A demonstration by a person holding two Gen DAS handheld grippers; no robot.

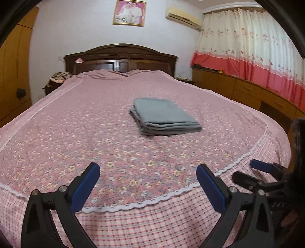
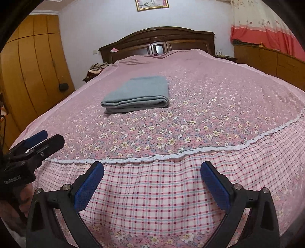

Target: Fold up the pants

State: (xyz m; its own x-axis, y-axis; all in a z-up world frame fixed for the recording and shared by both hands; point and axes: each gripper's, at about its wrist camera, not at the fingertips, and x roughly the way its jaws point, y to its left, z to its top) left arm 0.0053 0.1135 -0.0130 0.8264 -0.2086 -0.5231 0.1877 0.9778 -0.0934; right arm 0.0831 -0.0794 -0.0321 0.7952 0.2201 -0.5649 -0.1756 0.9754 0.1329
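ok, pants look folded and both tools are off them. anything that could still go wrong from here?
Two small risks, both judgement calls:
1. The folded pants show loose stacked layers at the near edge; any re-grip or nudge there could slide them apart.
2. The left tool and right tool are open and low over the bedspread, near its white lace trim; a downward move could snag the cloth and pull the fold askew.

One folded grey pants (image 1: 164, 116) lies at frame centre on one bed (image 1: 57, 133). Two grippers show: the left gripper (image 1: 147, 183) at the bottom, the right gripper (image 1: 261, 171) at lower right. One framed picture (image 1: 130, 12), one air conditioner (image 1: 184, 17) and one curtain (image 1: 247, 57) sit along the top.
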